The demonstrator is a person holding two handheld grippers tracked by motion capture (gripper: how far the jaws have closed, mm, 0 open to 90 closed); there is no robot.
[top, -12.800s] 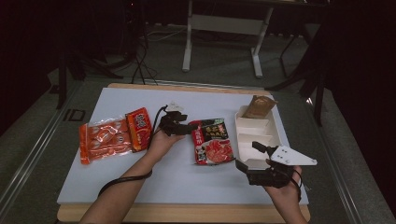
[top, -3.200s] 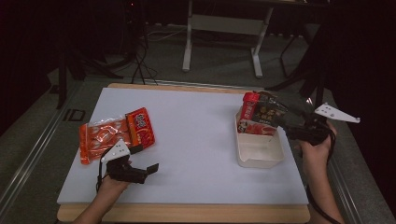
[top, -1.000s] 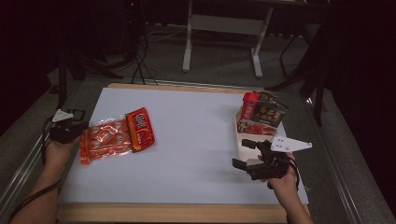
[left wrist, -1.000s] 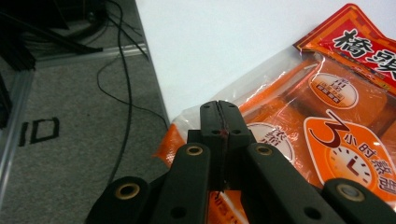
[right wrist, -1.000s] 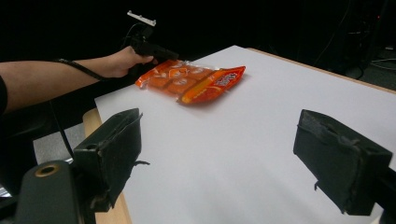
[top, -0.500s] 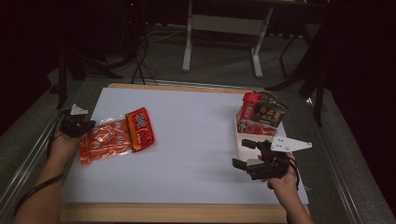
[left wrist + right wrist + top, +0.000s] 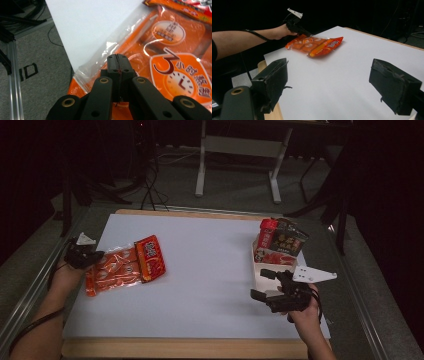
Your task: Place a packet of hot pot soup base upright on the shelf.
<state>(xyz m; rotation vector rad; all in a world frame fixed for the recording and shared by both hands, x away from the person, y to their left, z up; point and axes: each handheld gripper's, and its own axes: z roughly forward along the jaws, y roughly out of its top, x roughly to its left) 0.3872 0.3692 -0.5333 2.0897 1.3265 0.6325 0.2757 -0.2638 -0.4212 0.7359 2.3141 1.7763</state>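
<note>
pack: orange pack (image 7: 112, 271) just right of my left hand-held gripper (image 7: 95, 254), long axis left-right
nearer hand: left
left jaws: clenched at its left edge, film between them unclear
right hand-held gripper (image 7: 258, 285): released, well apart

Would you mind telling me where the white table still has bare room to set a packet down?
The widest bare patch of the white table top lies between the orange snack packets and the white divided tray. The near strip before the right gripper is free too. The tray's far end is crowded with red and dark packets.
</note>
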